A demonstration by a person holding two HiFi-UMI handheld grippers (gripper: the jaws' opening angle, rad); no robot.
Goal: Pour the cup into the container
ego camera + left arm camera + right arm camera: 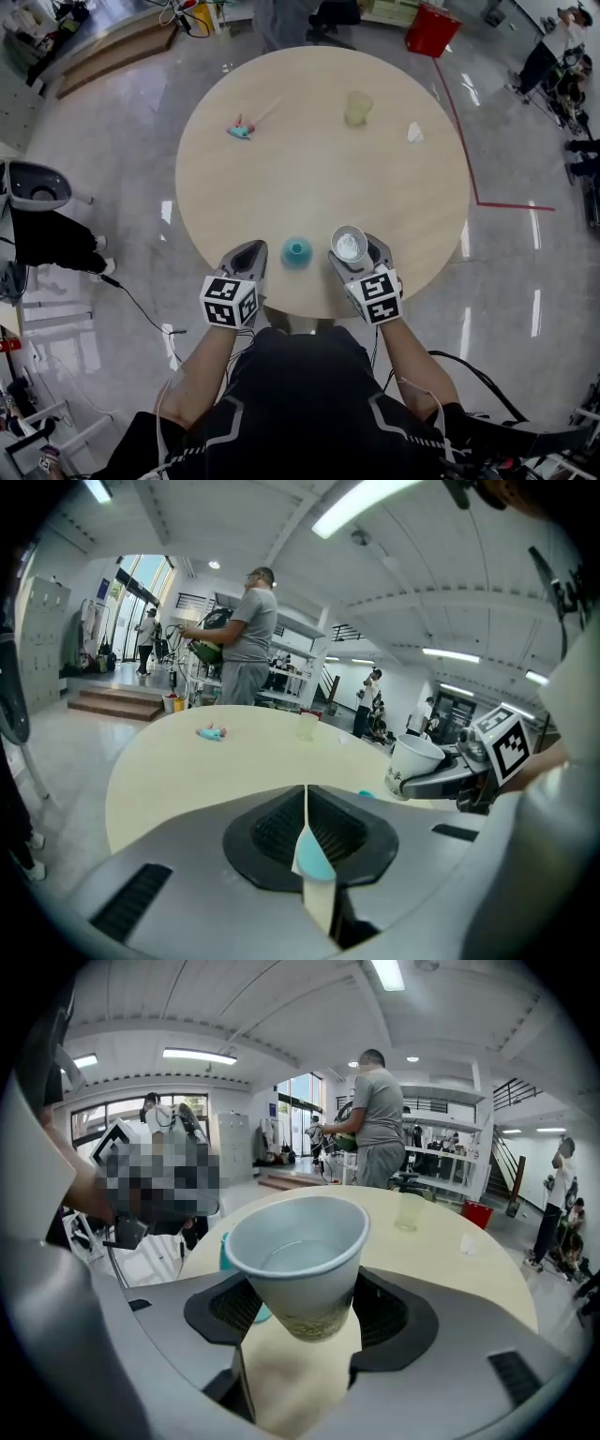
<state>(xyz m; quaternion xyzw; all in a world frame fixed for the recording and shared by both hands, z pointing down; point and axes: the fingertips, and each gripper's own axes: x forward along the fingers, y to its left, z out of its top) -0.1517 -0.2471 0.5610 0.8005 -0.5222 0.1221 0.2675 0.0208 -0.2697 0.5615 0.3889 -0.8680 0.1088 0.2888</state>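
A white paper cup point(349, 244) with clear liquid in it stands upright between the jaws of my right gripper point(352, 251), which is shut on its lower wall; the right gripper view shows the cup point(298, 1260) wedged between the pads. My left gripper point(251, 249) hovers over the table's near edge with its jaws together, and the left gripper view shows only a thin slit at the tips point(306, 794). A small teal vessel point(296, 251) stands on the table between the two grippers. A pale yellow translucent cup point(358, 108) stands at the far side.
The round beige table point(309, 178) also carries a small teal-and-pink toy point(241, 129) at the far left and a white scrap point(414, 134) at the far right. A red bin point(431, 28) stands on the floor beyond. A person point(248, 639) stands past the table.
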